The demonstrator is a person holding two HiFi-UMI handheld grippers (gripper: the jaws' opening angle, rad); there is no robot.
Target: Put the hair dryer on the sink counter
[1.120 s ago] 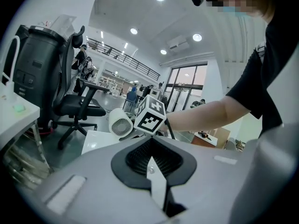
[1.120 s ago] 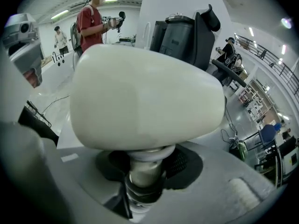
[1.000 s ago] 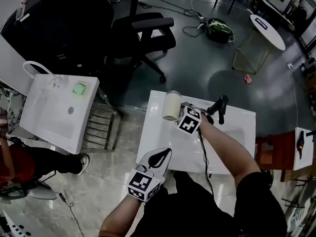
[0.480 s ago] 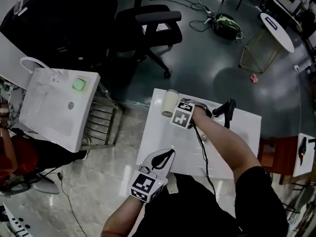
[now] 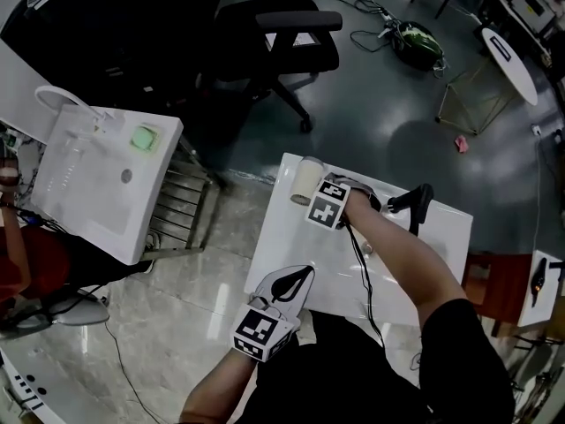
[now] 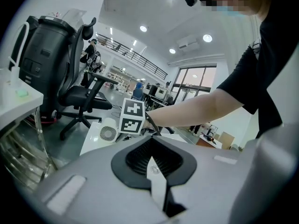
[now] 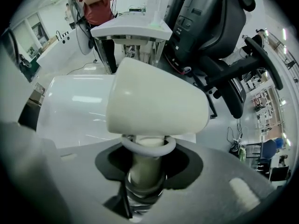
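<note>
The cream hair dryer (image 5: 305, 181) hangs over the far left corner of the white sink counter (image 5: 415, 246). My right gripper (image 5: 322, 197) points steeply down and is shut on its handle. In the right gripper view the barrel (image 7: 156, 101) lies crosswise just past the jaws of my right gripper (image 7: 145, 167), and the handle sits between the pads. I cannot tell if the dryer touches the counter (image 7: 74, 106). My left gripper (image 5: 290, 281) hovers at the counter's near edge, shut on nothing. From the left gripper (image 6: 152, 160) I see the dryer's grille (image 6: 108, 133).
A black faucet (image 5: 415, 203) stands at the counter's far right. The dryer's cable (image 5: 357, 246) trails along my right arm. A second white sink unit (image 5: 97, 184) with green soap (image 5: 143, 137) stands left, a black office chair (image 5: 282, 38) beyond, and a person in red (image 5: 26, 281) at the left edge.
My right gripper has sunk toward the counter's far left corner with the hair dryer in it. The left gripper has stayed at the near edge.
</note>
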